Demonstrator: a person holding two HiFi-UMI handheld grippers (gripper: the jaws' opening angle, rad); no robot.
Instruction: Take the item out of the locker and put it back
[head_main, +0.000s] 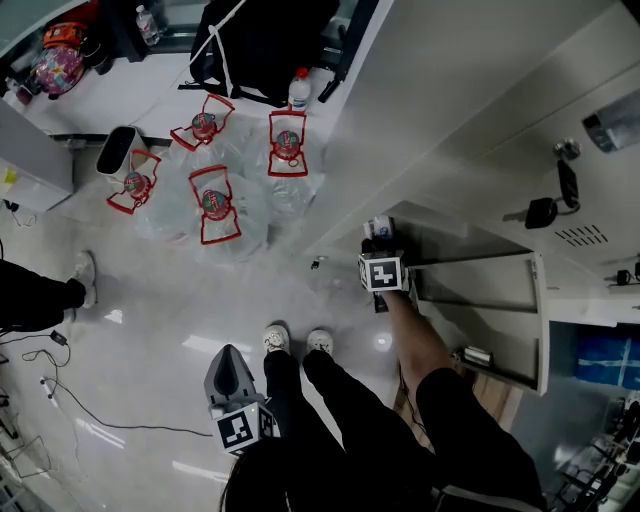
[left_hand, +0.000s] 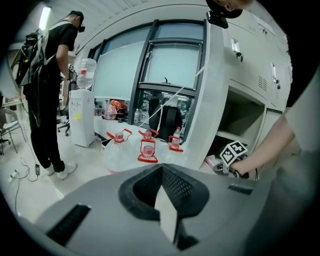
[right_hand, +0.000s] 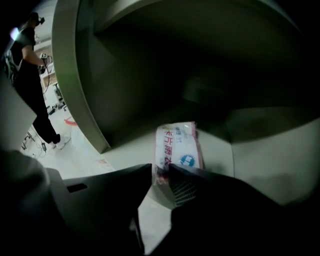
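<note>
A flat white packet (right_hand: 179, 145) with pink edges, red print and a blue emblem lies on the pale shelf (right_hand: 250, 150) inside the open locker (head_main: 480, 300). My right gripper (right_hand: 160, 170) reaches into that compartment, and its jaws stand a little apart with the packet's near end between the tips, not visibly pinched. From the head view the packet (head_main: 378, 227) shows just beyond the right gripper (head_main: 376, 242) at the locker mouth. My left gripper (head_main: 228, 355) hangs low by my legs, away from the locker. Its jaws (left_hand: 162, 170) are closed together on nothing.
Several big water jugs (head_main: 215, 200) with red handles stand on the floor left of the lockers, and a black backpack (head_main: 265, 40) behind them. The locker door (head_main: 540, 320) swings out to the right. Keys (head_main: 545, 210) hang in a neighbouring door. A person (left_hand: 47, 85) stands by a water dispenser (left_hand: 80, 115).
</note>
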